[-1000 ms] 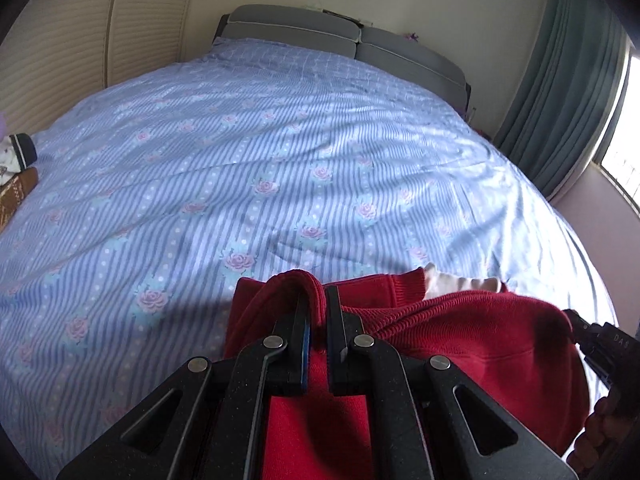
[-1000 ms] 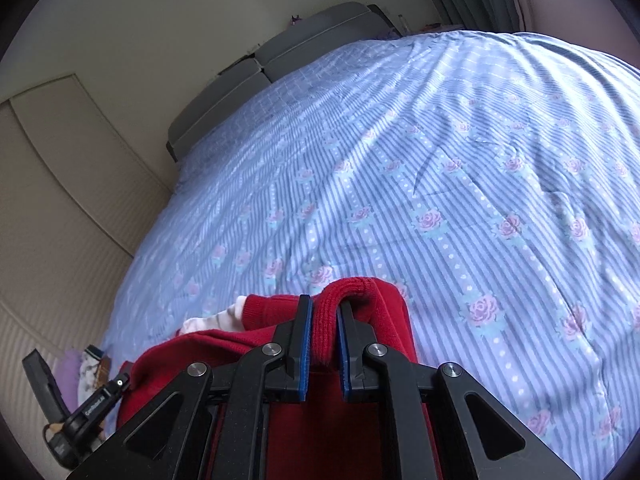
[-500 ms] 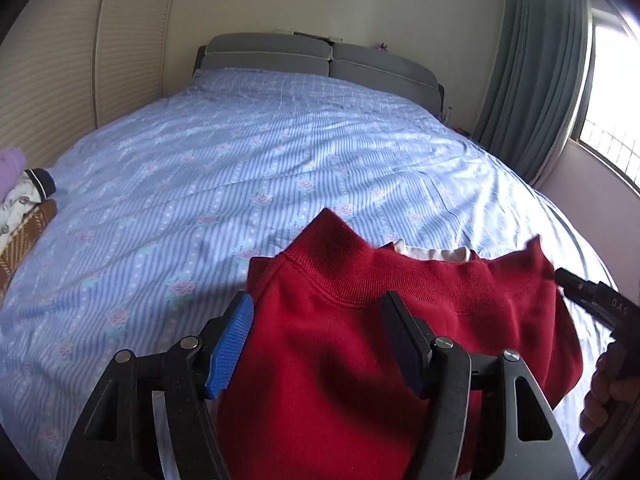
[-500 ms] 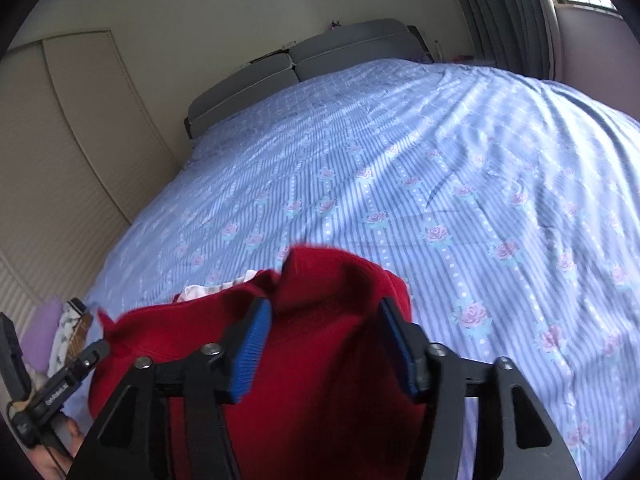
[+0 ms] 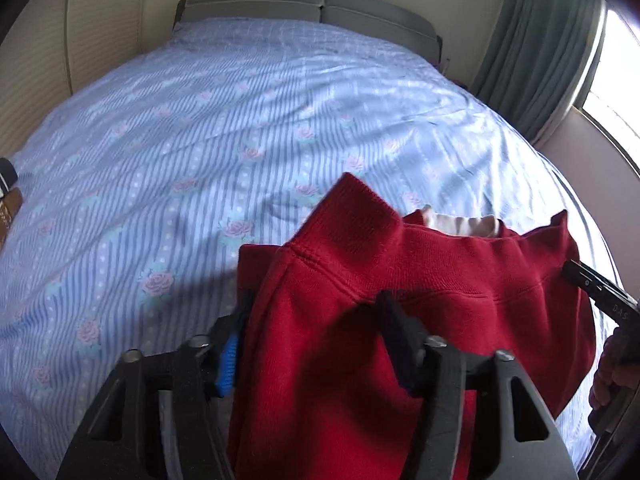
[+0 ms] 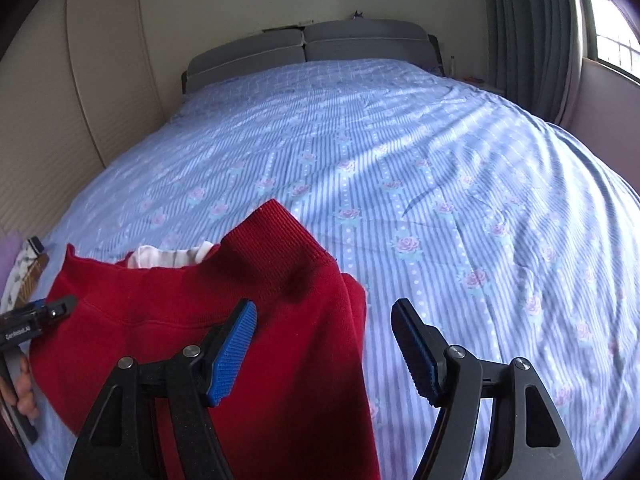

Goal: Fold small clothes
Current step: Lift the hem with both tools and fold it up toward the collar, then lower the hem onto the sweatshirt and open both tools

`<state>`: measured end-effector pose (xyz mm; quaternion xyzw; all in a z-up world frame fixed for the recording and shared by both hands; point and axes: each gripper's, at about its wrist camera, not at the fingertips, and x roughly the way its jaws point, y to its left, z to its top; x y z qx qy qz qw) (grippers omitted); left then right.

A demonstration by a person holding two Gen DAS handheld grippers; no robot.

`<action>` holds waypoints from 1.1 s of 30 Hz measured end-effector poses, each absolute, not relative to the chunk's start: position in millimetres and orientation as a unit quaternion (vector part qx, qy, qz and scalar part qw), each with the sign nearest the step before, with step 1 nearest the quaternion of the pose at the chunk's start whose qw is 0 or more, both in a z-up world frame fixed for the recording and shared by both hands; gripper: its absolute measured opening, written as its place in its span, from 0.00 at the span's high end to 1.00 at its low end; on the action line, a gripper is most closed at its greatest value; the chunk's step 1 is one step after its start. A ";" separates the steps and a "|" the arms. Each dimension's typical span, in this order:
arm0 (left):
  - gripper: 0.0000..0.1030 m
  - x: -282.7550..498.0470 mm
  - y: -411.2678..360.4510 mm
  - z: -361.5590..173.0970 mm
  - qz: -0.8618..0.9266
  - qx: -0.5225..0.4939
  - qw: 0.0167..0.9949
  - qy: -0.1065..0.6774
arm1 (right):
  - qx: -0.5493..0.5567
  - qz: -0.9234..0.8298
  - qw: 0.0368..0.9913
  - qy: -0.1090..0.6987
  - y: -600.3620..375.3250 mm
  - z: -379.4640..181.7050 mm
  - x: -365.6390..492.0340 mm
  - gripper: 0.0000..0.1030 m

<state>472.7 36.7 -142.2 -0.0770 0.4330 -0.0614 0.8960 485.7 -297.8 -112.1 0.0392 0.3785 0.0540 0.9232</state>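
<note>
While a red knit sweater lies spread across the lower centre and lower right of the left wrist view, the left gripper rises from the bottom edge with its jaws closing and the fabric bunched between them; the left finger's blue pad sits at the garment's left edge, the right finger lies over the cloth, and whether the pads already press on it cannot be told. One ribbed corner of the sweater stands up near mid-frame, and a strip of white lining shows at its upper edge. Below it stretches the blue striped bedspread, printed with roses, running to a grey headboard at the top. At the right margin, a hand holds the other tool. Seen from the right wrist view, the right gripper has its jaws parted wide, narrowing slightly; the sweater's right edge crosses the gap from the lower left, the left pad rests over the cloth, and the right pad stands clear above bare bedspread. Grey-green curtains hang at the upper right.
</note>
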 end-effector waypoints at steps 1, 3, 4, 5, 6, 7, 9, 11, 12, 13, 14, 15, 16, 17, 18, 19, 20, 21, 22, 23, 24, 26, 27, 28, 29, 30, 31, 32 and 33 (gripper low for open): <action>0.65 473.4 38.0 -143.8 -0.058 -0.081 0.895 0.435 | 0.041 0.059 0.920 0.384 -297.2 -114.0 488.9 0.48; 0.77 471.8 37.5 -142.9 -0.053 -0.080 0.897 0.431 | 0.044 0.075 0.916 0.392 -294.3 -114.8 490.7 0.81; 0.78 469.6 36.7 -141.2 -0.050 -0.076 0.901 0.424 | 0.038 0.073 0.921 0.381 -291.2 -112.1 487.7 0.84; 0.80 466.9 36.5 -138.9 -0.046 -0.075 0.905 0.417 | 0.033 0.074 0.926 0.368 -288.7 -109.0 484.6 0.86; 0.81 464.8 37.1 -136.9 -0.043 -0.078 0.908 0.410 | 0.029 0.072 0.931 0.357 -287.0 -105.6 481.5 0.87; 0.81 463.4 38.3 -135.2 -0.039 -0.083 0.910 0.403 | 0.030 0.066 0.936 0.344 -287.0 -100.9 477.9 0.88; 0.81 461.8 42.2 -131.3 -0.031 -0.096 0.915 0.391 | 0.044 0.059 0.943 0.324 -290.4 -94.0 474.9 0.89; 0.83 458.4 45.3 -126.8 -0.022 -0.104 0.922 0.373 | 0.056 0.046 0.949 0.307 -294.4 -88.6 472.6 0.89; 0.85 456.6 46.6 -124.9 -0.017 -0.105 0.926 0.362 | 0.058 0.039 0.951 0.300 -295.7 -87.5 472.1 0.89; 0.85 454.4 47.8 -123.3 -0.012 -0.107 0.930 0.352 | 0.059 0.033 0.952 0.298 -296.2 -88.2 472.6 0.89; 0.85 454.6 48.5 -124.4 -0.006 -0.106 0.931 0.350 | 0.057 0.027 0.951 0.302 -295.7 -91.5 474.6 0.89; 0.85 457.7 48.4 -127.7 -0.003 -0.106 0.928 0.358 | 0.054 0.025 0.948 0.311 -294.3 -97.2 478.3 0.89; 0.85 462.1 47.7 -132.7 -0.003 -0.106 0.924 0.368 | 0.052 0.021 0.943 0.327 -292.8 -106.1 483.5 0.89; 0.84 465.4 47.2 -139.3 0.001 -0.103 0.921 0.376 | 0.052 0.019 0.938 0.342 -291.8 -113.9 488.1 0.89; 0.83 468.6 45.6 -142.9 0.003 -0.097 0.920 0.380 | 0.050 0.017 0.932 0.358 -290.9 -122.2 492.5 0.89; 0.83 470.1 44.4 -146.2 0.004 -0.091 0.920 0.382 | 0.046 0.013 0.930 0.365 -290.2 -127.1 494.4 0.88; 0.82 470.9 42.9 -148.4 0.005 -0.084 0.920 0.383 | 0.041 0.011 0.929 0.368 -289.2 -128.6 495.0 0.88; 0.80 471.2 40.9 -149.3 0.007 -0.077 0.920 0.384 | 0.039 0.009 0.929 0.368 -288.5 -127.6 494.1 0.87; 0.79 470.4 39.9 -148.5 0.009 -0.073 0.921 0.383 | 0.037 0.008 0.929 0.367 -287.9 -125.1 492.8 0.84; 0.77 468.7 39.2 -146.8 0.009 -0.072 0.921 0.382 | 0.034 0.003 0.930 0.367 -287.7 -122.6 490.9 0.80; 0.72 465.7 39.3 -143.7 0.008 -0.078 0.922 0.380 | 0.034 -0.003 0.930 0.365 -288.3 -119.6 488.5 0.71; 0.61 458.1 37.8 -137.6 -0.001 -0.091 0.921 0.378 | 0.042 -0.011 0.935 0.353 -290.4 -111.0 479.2 0.64; 0.55 453.8 36.3 -133.9 -0.006 -0.091 0.924 0.372 | 0.043 -0.014 0.938 0.344 -291.1 -106.3 472.9 0.62; 0.52 446.0 31.8 -127.8 -0.008 -0.085 0.928 0.362 | 0.042 -0.017 0.942 0.332 -290.5 -100.2 464.1 0.61; 0.48 438.4 26.5 -122.8 -0.006 -0.077 0.933 0.353 | 0.040 -0.015 0.946 0.322 -288.7 -95.7 458.1 0.60; 0.44 428.2 19.6 -116.9 -0.006 -0.071 0.938 0.340 | 0.037 -0.006 0.950 0.309 -284.1 -90.7 448.9 0.57; 0.43 417.3 11.9 -112.1 -0.011 -0.070 0.942 0.329 | 0.034 0.005 0.953 0.299 -278.7 -87.0 441.1 0.54; 0.40 407.6 2.3 -108.7 -0.021 -0.068 0.945 0.320 | 0.031 0.014 0.956 0.292 -273.1 -84.3 434.2 0.53; 0.38 401.2 -7.3 -106.7 -0.032 -0.062 0.947 0.314 | 0.029 0.024 0.957 0.286 -266.7 -82.6 427.4 0.51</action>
